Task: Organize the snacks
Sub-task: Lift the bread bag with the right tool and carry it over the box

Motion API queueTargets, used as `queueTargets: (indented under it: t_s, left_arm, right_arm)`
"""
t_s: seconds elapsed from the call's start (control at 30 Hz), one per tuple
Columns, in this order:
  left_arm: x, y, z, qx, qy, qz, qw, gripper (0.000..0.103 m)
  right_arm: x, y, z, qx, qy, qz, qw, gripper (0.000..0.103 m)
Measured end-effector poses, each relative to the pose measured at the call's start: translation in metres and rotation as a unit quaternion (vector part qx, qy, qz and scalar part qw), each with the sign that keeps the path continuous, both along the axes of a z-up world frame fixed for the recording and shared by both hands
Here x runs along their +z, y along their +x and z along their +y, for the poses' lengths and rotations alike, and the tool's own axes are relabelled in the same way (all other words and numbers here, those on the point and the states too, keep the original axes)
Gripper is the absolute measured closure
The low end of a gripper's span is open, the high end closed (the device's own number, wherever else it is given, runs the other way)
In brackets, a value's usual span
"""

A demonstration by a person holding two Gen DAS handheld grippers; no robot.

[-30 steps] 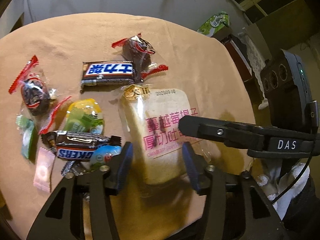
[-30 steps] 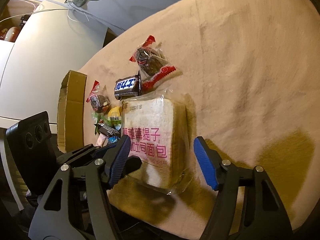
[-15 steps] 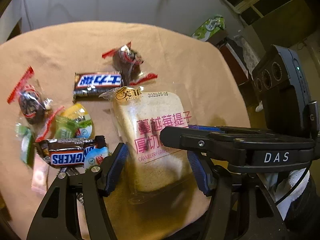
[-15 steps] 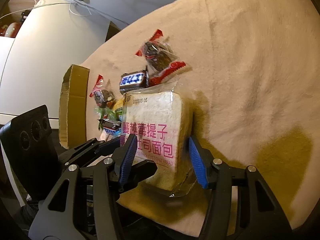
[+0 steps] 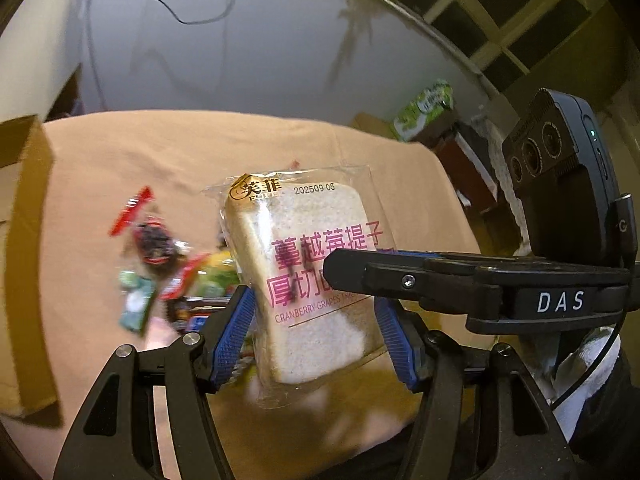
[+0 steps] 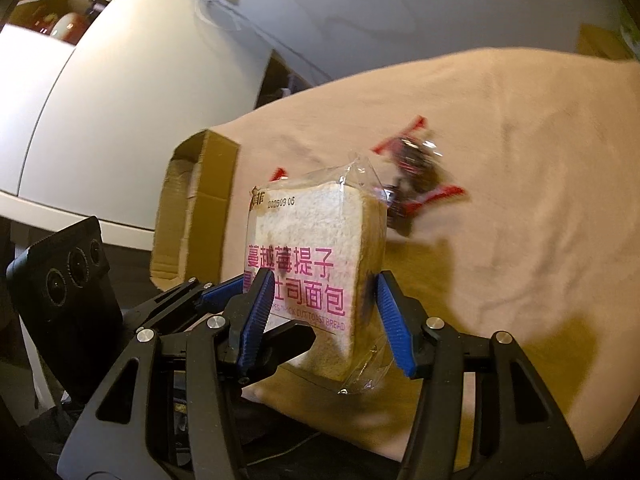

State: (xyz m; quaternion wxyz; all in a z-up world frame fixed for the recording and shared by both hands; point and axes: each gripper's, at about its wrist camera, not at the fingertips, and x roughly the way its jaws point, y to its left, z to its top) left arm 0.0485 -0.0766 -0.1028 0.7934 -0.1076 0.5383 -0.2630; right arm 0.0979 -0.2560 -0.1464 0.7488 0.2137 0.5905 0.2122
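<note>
A clear-wrapped slice of toast bread with pink print (image 5: pixel 312 280) (image 6: pixel 312 240) hangs tilted above the peach cloth. My left gripper (image 5: pixel 314 320) has its blue pads against the packet's two side edges. My right gripper (image 6: pixel 324 312) grips the same packet from the other side, and one of its fingers (image 5: pixel 400 276) crosses in front of the bread. The left gripper's fingers (image 6: pixel 216 296) reach in from the left. Loose candies (image 5: pixel 154 240) (image 6: pixel 416 176) lie blurred on the cloth behind. A Snickers bar (image 5: pixel 188 308) is mostly hidden by my left finger.
An open cardboard box (image 6: pixel 208 200) (image 5: pixel 20 240) stands at the cloth's left edge. The peach cloth (image 6: pixel 520 140) spreads bare to the right. A green carton (image 5: pixel 424 108) sits beyond the far right corner. A white cabinet (image 6: pixel 120 100) is behind the box.
Both grippers have closed on the bread packet and raised it off the cloth. The right jaws narrowed onto it. Both views have tilted upward and the candies have dropped lower.
</note>
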Motion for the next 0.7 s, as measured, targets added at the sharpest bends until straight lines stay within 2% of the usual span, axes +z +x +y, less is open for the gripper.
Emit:
queueTargets:
  t_s: [0.33, 0.7]
  left_arm:
    - [0.016, -0.012, 0.074, 0.087, 0.0, -0.02, 0.996, 0.042]
    - [0.02, -0.03, 0.144, 0.188, 0.007, -0.028, 0.9818, 0.042]
  right_arm:
    - [0.021, 0.023, 0.072, 0.086, 0.006, -0.022, 0.996, 0.047]
    - [0.022, 0.037, 0.178, 0.182, 0.011, -0.03, 0.983, 0.047]
